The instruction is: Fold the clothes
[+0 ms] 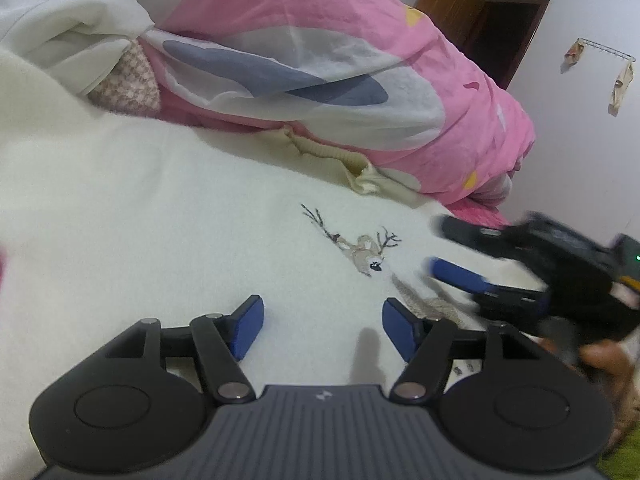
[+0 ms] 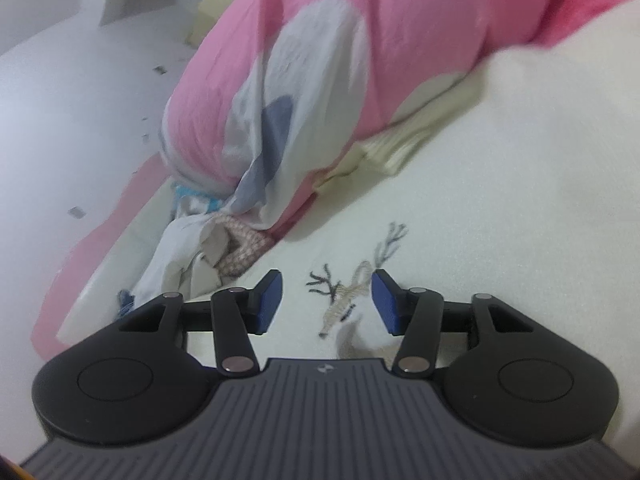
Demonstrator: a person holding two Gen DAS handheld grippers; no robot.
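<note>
both grippers [image 1: 323, 328] [image 2: 327, 304] splayed over sweater [image 1: 160, 208]

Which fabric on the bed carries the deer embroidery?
The cream sweater, under both open claws; the pink quilt behind has only grey and white patches.

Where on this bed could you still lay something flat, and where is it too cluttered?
The free patch is the cream sweater itself, left of its embroidered deer, before the open left tool. It is crowded along the far edge, where the pink quilt and white bundle pile up, and to the right, where the right tool hovers.
</note>
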